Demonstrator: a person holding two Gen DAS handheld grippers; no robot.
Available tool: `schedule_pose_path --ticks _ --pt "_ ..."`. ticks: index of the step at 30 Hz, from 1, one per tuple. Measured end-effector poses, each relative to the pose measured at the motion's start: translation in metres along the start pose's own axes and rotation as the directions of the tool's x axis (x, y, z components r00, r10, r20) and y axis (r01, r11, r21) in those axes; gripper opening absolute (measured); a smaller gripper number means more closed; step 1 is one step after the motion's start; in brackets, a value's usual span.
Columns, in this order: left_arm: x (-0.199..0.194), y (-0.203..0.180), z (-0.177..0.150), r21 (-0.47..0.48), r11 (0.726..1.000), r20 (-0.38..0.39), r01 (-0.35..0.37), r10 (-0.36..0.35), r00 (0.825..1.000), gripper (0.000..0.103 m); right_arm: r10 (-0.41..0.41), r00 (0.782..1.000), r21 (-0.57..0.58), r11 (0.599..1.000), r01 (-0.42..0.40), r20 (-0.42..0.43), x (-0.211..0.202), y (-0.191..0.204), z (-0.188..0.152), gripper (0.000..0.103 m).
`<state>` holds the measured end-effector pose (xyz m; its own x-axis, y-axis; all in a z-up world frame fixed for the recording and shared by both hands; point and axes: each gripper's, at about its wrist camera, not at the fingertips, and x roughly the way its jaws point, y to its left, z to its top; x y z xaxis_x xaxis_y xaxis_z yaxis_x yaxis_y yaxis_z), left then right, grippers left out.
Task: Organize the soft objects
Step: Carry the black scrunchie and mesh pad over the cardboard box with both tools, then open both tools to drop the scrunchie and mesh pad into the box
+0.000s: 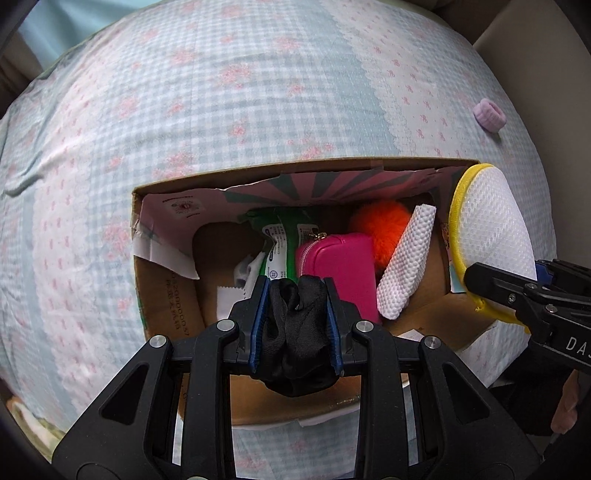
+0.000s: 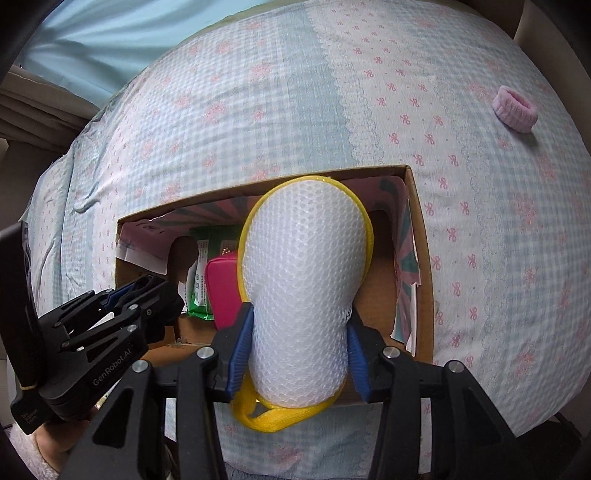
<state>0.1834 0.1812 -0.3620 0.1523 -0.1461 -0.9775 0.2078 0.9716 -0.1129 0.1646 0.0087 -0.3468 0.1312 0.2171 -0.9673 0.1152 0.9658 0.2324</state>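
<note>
The bed cover [image 1: 258, 110] has a pale blue check pattern with pink flowers, and near its right edge a white band with small pink bows. Past the far left corner hangs a light blue curtain [image 2: 110, 40]. Past the far right corner there is a beige surface [image 1: 535, 33].

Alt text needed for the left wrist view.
The left gripper clamps a crumpled black cloth above an open cardboard box on a pastel checked bedspread. Inside lie a pink zip pouch and an orange pompom.
</note>
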Motion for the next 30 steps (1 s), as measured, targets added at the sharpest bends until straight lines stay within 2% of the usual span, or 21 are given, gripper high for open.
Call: schedule_pose_path --ticks 2,3,4,5,7,10,16,24,30 --pt "0.005 -0.002 0.002 0.025 1.000 -0.016 -0.003 0.004 1.000 0.026 0.019 1.000 0.023 1.000 -0.019 -0.010 0.007 -0.004 0.005 0.059" --pt "0.007 -0.003 0.003 0.039 0.999 -0.019 -0.004 0.005 1.000 0.032 0.029 1.000 0.035 0.999 -0.028 -0.012 0.009 -0.006 0.007 0.074" --pt "0.009 -0.004 0.004 0.053 0.999 -0.024 -0.002 0.004 1.000 0.063 0.033 0.999 0.043 0.999 -0.033 -0.005 0.011 -0.007 0.010 0.089" --pt "0.010 -0.005 0.004 0.065 0.998 -0.032 0.003 -0.001 0.999 0.103 0.031 1.000 0.050 0.998 -0.031 0.004 0.012 -0.008 0.012 0.093" --pt "0.014 -0.007 0.003 0.079 0.997 -0.043 0.014 -0.010 0.999 0.103 0.020 1.000 0.052 0.998 -0.021 0.011 0.012 -0.009 0.015 0.097" --pt "0.018 -0.008 -0.002 0.086 0.996 -0.049 0.012 -0.008 0.999 0.103 -0.010 1.000 0.034 0.999 0.010 0.004 0.014 -0.008 0.016 0.097" --pt "0.017 -0.005 -0.005 0.073 0.997 -0.055 0.019 -0.015 0.998 0.103 -0.015 1.000 0.017 1.000 0.014 0.015 0.009 -0.006 0.012 0.097" --pt "-0.009 -0.005 -0.002 0.070 0.998 -0.008 0.001 0.000 1.000 0.103 -0.001 0.997 -0.007 1.000 0.001 0.071 -0.013 0.003 0.006 0.097" --pt "-0.047 -0.005 -0.006 0.030 1.000 0.043 -0.003 0.001 0.999 0.103 -0.002 0.994 -0.039 0.999 0.006 0.106 -0.052 0.010 -0.003 0.097"
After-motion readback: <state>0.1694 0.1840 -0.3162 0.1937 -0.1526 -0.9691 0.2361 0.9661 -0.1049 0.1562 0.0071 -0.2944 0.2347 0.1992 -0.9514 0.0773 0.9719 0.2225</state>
